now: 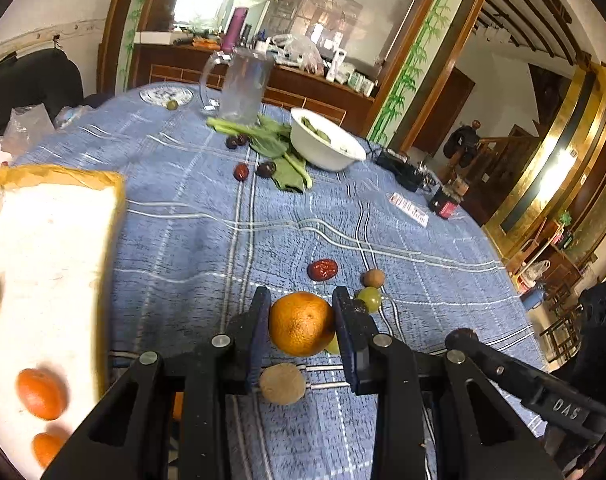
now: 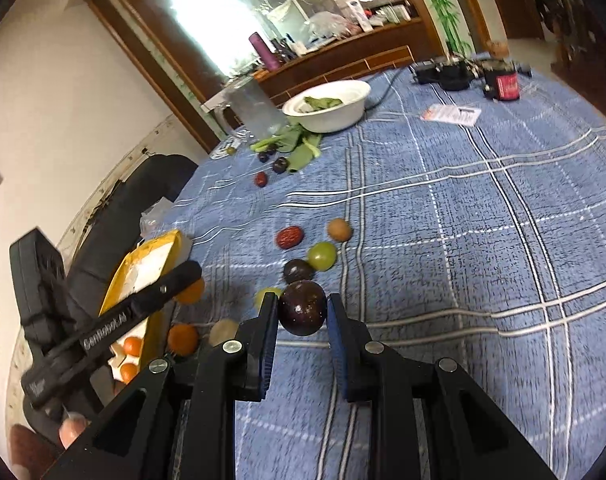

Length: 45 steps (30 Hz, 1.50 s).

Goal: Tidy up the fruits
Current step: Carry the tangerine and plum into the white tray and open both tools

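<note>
Midway through sorting: left claw [image 1: 301, 324] pinching an orange [image 1: 301, 323], right claw [image 2: 303, 314] pinching a plum [image 2: 303, 307], several oranges already in the tray [image 1: 51, 240], grapes and dates scattered ahead.

Yellow-rimmed tray [image 1: 43, 264] cut off by left wrist view's left edge; contents there smeared by blur, pale lumps unidentifiable. Green grape [image 1: 334, 345] mostly hidden behind the orange [image 1: 301, 323]. Dark fruit [image 1: 359, 307] largely behind a finger of the left gripper [image 1: 301, 306]. Bowl [image 2: 327, 106] contents too small to name. Card [image 2: 451, 113] print illegible.
</note>
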Each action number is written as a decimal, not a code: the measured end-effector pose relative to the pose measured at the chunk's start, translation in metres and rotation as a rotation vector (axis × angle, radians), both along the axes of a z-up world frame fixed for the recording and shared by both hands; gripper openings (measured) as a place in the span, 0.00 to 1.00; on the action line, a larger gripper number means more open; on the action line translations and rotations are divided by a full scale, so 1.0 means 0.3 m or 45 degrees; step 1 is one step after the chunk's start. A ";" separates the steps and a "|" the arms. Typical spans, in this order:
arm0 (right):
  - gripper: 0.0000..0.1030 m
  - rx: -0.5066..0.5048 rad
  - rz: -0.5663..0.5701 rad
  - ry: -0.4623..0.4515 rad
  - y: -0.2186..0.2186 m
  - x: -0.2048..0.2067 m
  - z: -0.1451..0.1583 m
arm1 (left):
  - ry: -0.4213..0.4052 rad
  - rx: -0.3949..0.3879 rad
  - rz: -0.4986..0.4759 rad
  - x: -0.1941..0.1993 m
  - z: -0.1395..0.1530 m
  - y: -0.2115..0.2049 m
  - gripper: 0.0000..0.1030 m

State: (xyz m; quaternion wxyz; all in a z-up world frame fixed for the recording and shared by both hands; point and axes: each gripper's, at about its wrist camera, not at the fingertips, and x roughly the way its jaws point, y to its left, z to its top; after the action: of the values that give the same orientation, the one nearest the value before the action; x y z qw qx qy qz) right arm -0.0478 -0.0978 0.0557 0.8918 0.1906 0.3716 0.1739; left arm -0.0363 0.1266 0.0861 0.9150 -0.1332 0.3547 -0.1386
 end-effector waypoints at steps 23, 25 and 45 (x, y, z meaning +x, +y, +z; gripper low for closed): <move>0.26 -0.065 0.267 -0.061 0.322 -0.071 0.070 | -0.039 0.100 0.391 -0.257 0.057 0.408 0.30; 0.26 -0.077 0.277 -0.061 0.343 -0.069 0.072 | -0.037 0.114 0.423 -0.244 0.047 0.415 0.30; 0.26 -0.115 0.543 -0.029 0.702 0.074 0.124 | 0.034 0.082 0.507 -0.304 -0.017 0.557 0.30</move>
State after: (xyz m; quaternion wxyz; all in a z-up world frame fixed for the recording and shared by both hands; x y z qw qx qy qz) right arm -0.0257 0.1128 0.0930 0.8466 0.0654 0.4009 0.3438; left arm -0.1275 0.2937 0.0809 0.9234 -0.1733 0.3376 0.0583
